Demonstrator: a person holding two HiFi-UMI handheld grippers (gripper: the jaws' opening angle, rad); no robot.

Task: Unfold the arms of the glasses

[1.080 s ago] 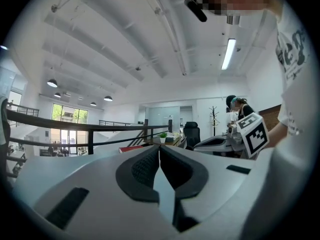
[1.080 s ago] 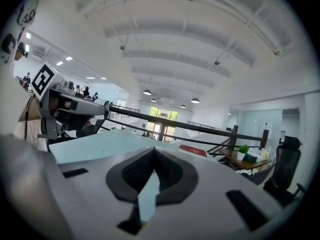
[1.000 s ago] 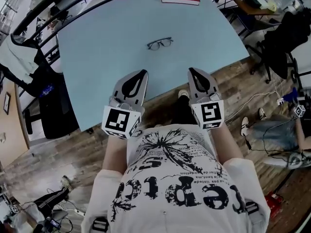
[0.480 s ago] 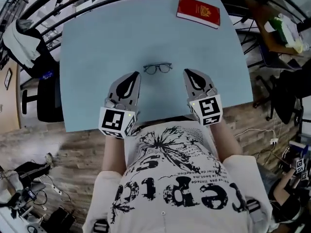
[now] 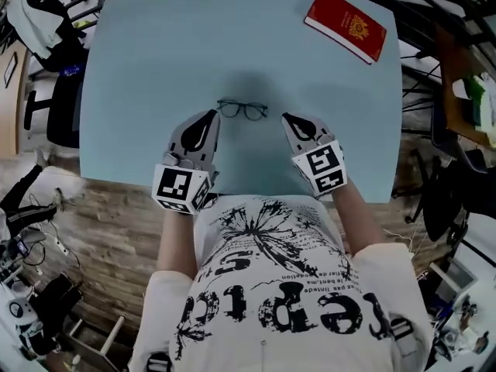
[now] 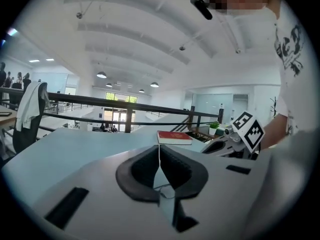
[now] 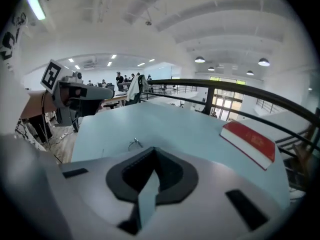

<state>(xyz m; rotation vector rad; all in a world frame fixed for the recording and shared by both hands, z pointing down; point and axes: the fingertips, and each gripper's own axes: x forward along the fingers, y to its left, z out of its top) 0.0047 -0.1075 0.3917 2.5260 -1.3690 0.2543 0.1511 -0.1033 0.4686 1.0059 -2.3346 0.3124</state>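
Note:
Thin dark-framed glasses (image 5: pixel 242 110) lie folded on the light blue table (image 5: pixel 155 60), lenses side by side. My left gripper (image 5: pixel 214 114) is shut and empty, its tip just left of the frame. The right gripper (image 5: pixel 284 117), also shut and empty, has its tip a short way to the right of the glasses. In the right gripper view the glasses (image 7: pixel 134 144) show small on the table beyond the shut jaws (image 7: pixel 153 150), with the left gripper (image 7: pixel 80 91) behind them. In the left gripper view the jaws (image 6: pixel 159 147) are pressed together.
A red book (image 5: pixel 346 25) lies near the table's far right corner, also visible in the left gripper view as a red book (image 6: pixel 174 137). The table's near edge (image 5: pixel 256 188) is close to the person's body. Chairs and a black railing (image 7: pixel 235 91) surround the table.
Both grippers have moved forward and down from the table's near edge to either side of the glasses. The jaws stayed shut. The glasses have not moved.

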